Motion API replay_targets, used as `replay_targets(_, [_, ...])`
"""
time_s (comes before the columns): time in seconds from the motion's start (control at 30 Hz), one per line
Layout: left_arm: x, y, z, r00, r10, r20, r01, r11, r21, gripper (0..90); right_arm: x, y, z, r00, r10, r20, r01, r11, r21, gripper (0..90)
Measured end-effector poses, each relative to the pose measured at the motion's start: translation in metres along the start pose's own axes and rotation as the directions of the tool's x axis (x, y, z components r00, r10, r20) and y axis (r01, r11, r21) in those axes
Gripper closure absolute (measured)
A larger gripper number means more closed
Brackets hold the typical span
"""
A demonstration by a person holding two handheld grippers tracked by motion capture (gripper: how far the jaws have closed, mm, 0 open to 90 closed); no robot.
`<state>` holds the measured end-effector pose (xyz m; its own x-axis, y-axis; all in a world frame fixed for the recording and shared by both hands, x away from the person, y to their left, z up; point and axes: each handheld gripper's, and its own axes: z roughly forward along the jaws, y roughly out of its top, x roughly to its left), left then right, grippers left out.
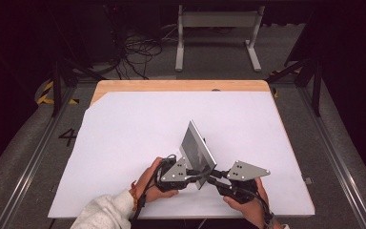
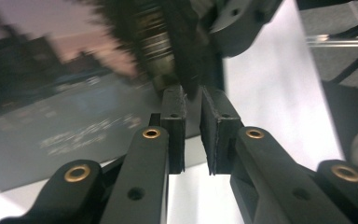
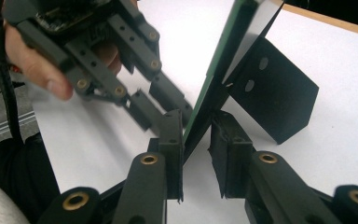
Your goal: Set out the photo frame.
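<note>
The thing in hand is a thin dark panel [image 1: 198, 153], glossy on its face with a green edge, standing tilted on its lower edge near the front of the white table [image 1: 124, 143], roughly at six o'clock of the sheet. In the right gripper view a black bracket [image 3: 275, 95] behind it props it up.

What worries me is a slip: I judge the panel rests on a narrow edge and a light prop, so a push from either side could tip it flat or skid it across the smooth sheet. Uneven pressure on a corner could also twist it.

My right gripper [image 3: 196, 140] sits at the panel's five o'clock corner, jaws a little apart, straddling the green edge; the left jaw looks to touch it, the other stands just off it. My left gripper [image 2: 193, 128] comes in from seven o'clock, jaws narrowly parted at the panel's lower edge, clamping nothing that I can see.
</note>
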<state>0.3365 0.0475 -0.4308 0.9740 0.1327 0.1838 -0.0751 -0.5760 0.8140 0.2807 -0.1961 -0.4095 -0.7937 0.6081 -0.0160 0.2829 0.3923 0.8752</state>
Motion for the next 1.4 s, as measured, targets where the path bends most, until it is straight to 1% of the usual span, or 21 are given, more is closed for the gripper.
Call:
replay_targets(0.07, [0.008, -0.004, -0.009, 0.9992, -0.029, -0.026, 0.029, 0.9994, -0.020, 79.2, 0.001, 0.000, 0.001, 1.0000, 0.002, 0.004, -0.002, 1.000, -0.002, 74.1])
replay_targets(0.17, [0.023, -0.013, -0.021, 0.9938, -0.069, -0.087, 0.066, 0.9973, -0.032, 76.4, 0.001, -0.001, 0.001, 0.9999, 0.004, 0.011, -0.004, 1.000, -0.007, 73.8])
replay_targets(0.27, [0.042, -0.023, -0.025, 0.9814, -0.130, -0.141, 0.125, 0.9912, -0.043, 70.4, 0.003, -0.003, 0.003, 0.9992, 0.013, 0.038, -0.012, 1.000, -0.012, 69.1])
replay_targets(0.3, [0.051, -0.028, -0.025, 0.9766, -0.175, -0.125, 0.169, 0.9839, -0.059, 67.5, 0.003, -0.004, 0.005, 0.9991, 0.018, 0.039, -0.018, 1.000, -0.012, 68.4])
replay_targets(0.33, [0.056, -0.031, -0.025, 0.9748, -0.194, -0.111, 0.187, 0.9800, -0.068, 65.8, 0.004, -0.005, 0.008, 0.9987, 0.027, 0.043, -0.027, 1.000, -0.008, 67.5])
replay_targets(0.4, [0.061, -0.034, -0.022, 0.9711, -0.209, -0.115, 0.201, 0.9764, -0.079, 62.4, 0.005, -0.006, 0.011, 0.9986, 0.031, 0.044, -0.031, 1.000, -0.002, 67.5])
replay_targets(0.43, [0.065, -0.035, -0.020, 0.9711, -0.219, -0.093, 0.212, 0.9738, -0.082, 58.7, 0.006, -0.006, 0.013, 0.9983, 0.032, 0.048, -0.032, 0.999, -0.002, 68.0])
replay_targets(0.5, [0.069, -0.034, -0.016, 0.9679, -0.221, -0.120, 0.215, 0.9748, -0.061, 46.0, 0.007, -0.006, 0.017, 0.9980, 0.033, 0.055, -0.033, 0.999, -0.002, 69.7])
replay_targets(0.63, [0.078, -0.031, -0.008, 0.9683, -0.213, -0.131, 0.209, 0.9770, -0.041, 35.3, 0.005, -0.009, 0.020, 0.9982, 0.043, 0.042, -0.044, 0.999, 0.007, 71.1])
replay_targets(0.7, [0.083, -0.030, -0.004, 0.9679, -0.228, -0.106, 0.226, 0.9737, -0.029, 28.6, 0.006, -0.009, 0.020, 0.9984, 0.040, 0.041, -0.040, 0.999, 0.011, 71.2])
replay_targets(0.73, [0.083, -0.030, -0.004, 0.9679, -0.228, -0.106, 0.226, 0.9737, -0.029, 27.3, 0.006, -0.009, 0.020, 0.9984, 0.038, 0.041, -0.039, 0.999, 0.012, 71.3])
replay_targets(0.77, [0.088, -0.031, 0.000, 0.9701, -0.229, -0.080, 0.228, 0.9734, -0.020, 25.3, 0.006, -0.009, 0.020, 0.9985, 0.038, 0.040, -0.039, 0.999, 0.013, 71.4])
replay_targets(0.87, [0.092, -0.032, 0.005, 0.9699, -0.238, -0.049, 0.238, 0.9711, -0.022, 23.0, 0.006, -0.010, 0.020, 0.9986, 0.036, 0.038, -0.037, 0.999, 0.013, 71.6])
replay_targets(0.9, [0.093, -0.032, 0.009, 0.9755, -0.215, -0.046, 0.215, 0.9765, 0.000, 20.2, 0.006, -0.010, 0.019, 0.9986, 0.033, 0.042, -0.034, 0.999, 0.016, 71.6])
replay_targets(0.97, [0.092, -0.032, 0.011, 0.9777, -0.205, -0.045, 0.206, 0.9786, 0.007, 18.1, 0.006, -0.011, 0.020, 0.9986, 0.032, 0.041, -0.033, 0.999, 0.021, 71.9])
replay_targets(1.07, [0.096, -0.031, 0.016, 0.9732, -0.229, 0.016, 0.229, 0.9733, 0.017, 13.6, 0.007, -0.013, 0.021, 0.9986, 0.034, 0.041, -0.035, 0.999, 0.024, 72.1])
replay_targets(1.1, [0.096, -0.031, 0.016, 0.9732, -0.229, 0.016, 0.229, 0.9733, 0.017, 13.0, 0.007, -0.013, 0.021, 0.9986, 0.034, 0.041, -0.035, 0.999, 0.024, 72.1])
replay_targets(1.2, [0.096, -0.030, 0.018, 0.9723, -0.228, 0.051, 0.227, 0.9736, 0.028, 12.6, 0.008, -0.013, 0.021, 0.9986, 0.034, 0.041, -0.035, 0.999, 0.025, 72.4])
replay_targets(1.27, [0.096, -0.031, 0.021, 0.9691, -0.231, 0.087, 0.229, 0.9729, 0.029, 12.2, 0.008, -0.013, 0.021, 0.9987, 0.031, 0.041, -0.032, 0.999, 0.027, 72.5])
replay_targets(1.33, [0.095, -0.031, 0.024, 0.9691, -0.218, 0.115, 0.213, 0.9755, 0.055, 12.5, 0.007, -0.013, 0.021, 0.9988, 0.027, 0.040, -0.028, 0.999, 0.029, 72.6])
replay_targets(1.4, [0.094, -0.031, 0.025, 0.9652, -0.234, 0.118, 0.229, 0.9720, 0.051, 11.8, 0.007, -0.013, 0.020, 0.9988, 0.024, 0.042, -0.026, 0.999, 0.032, 72.6])
